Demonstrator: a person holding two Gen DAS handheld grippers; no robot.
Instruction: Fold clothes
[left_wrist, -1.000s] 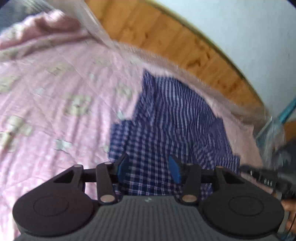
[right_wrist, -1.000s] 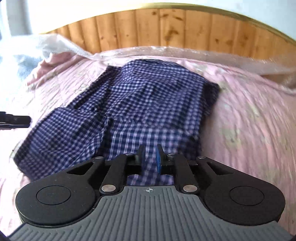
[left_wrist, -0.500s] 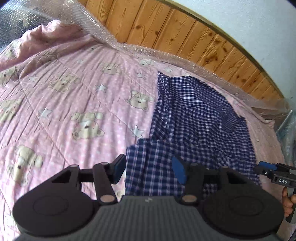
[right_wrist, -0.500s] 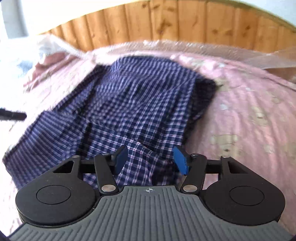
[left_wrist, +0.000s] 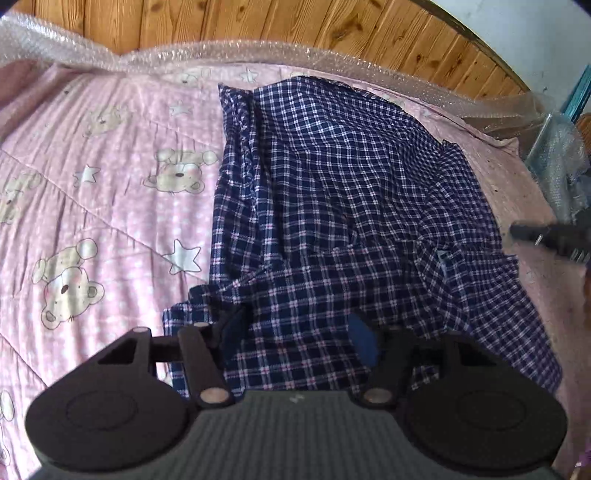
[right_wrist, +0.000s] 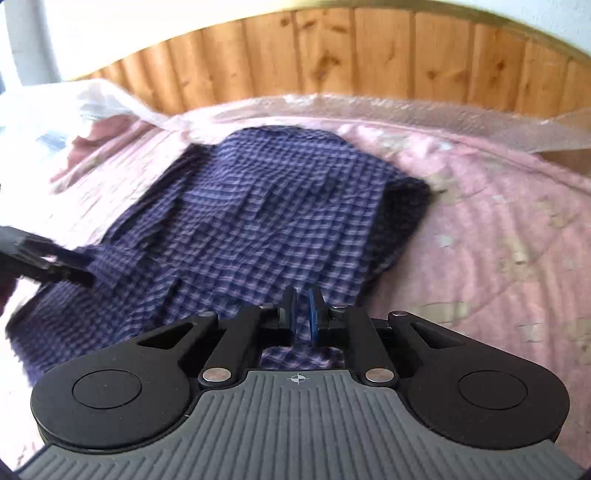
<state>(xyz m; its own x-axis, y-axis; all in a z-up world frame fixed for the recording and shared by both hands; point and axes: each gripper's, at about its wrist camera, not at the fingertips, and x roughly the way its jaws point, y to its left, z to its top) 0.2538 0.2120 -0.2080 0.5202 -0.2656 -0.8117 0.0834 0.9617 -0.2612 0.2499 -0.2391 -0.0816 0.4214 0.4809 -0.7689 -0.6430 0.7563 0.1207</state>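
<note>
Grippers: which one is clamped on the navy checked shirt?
The right gripper: its blue pads are nearly together with a fold of the navy checked shirt between them. The left gripper stands wide open over the cloth.

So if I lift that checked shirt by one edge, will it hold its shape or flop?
The checked shirt will likely flop: it lies creased and bunched on the quilt. It looks thin, so probably light. The right gripper, shut on its edge, may drag the rest along.
</note>
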